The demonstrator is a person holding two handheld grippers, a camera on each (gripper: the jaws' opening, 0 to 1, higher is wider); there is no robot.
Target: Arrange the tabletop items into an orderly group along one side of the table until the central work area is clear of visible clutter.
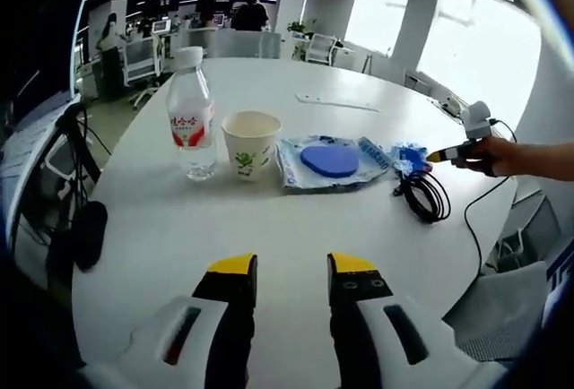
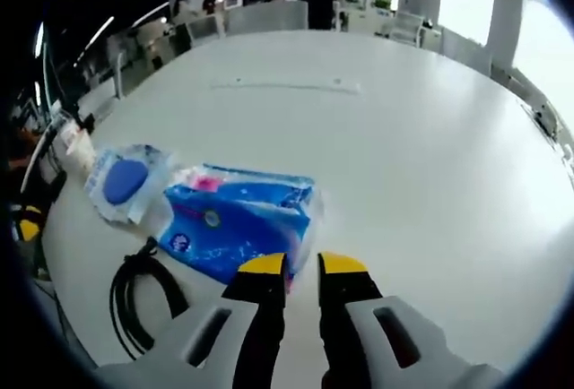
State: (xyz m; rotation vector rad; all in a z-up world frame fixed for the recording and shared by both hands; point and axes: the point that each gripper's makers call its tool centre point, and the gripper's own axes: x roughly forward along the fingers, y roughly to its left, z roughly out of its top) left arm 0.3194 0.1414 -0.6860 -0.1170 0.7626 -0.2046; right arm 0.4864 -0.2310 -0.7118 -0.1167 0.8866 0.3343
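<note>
both grippers show yellow-tipped black jaws on white bodies. left gripper (image 1: 291,272) hovers over a bare stretch of the white table (image 1: 161,228) with its jaws apart and nothing between them. right gripper (image 2: 302,271) sits low at the near edge of a blue tissue pack (image 2: 238,223); its jaws stand a little apart with only a narrow gap, and i cannot tell whether they pinch the pack's edge or just touch it.

in the left gripper view the items stand in a rough row across the table: a clear water bottle (image 1: 191,116) with a white cap and a red and white label, upright; just beside it a pale paper cup (image 1: 250,144) with a small green print, also upright; then a clear plastic pouch (image 1: 327,163) lying flat with a round blue object inside; then the tissue pack at the far right end, with a coiled black cable (image 1: 425,194) lying near it. a person's hand (image 1: 502,156) holds the right gripper there.

in the right gripper view the tissue pack is glossy blue plastic with white and pink marks, lying flat, the pouch just beyond it and the cable beside it.
</note>
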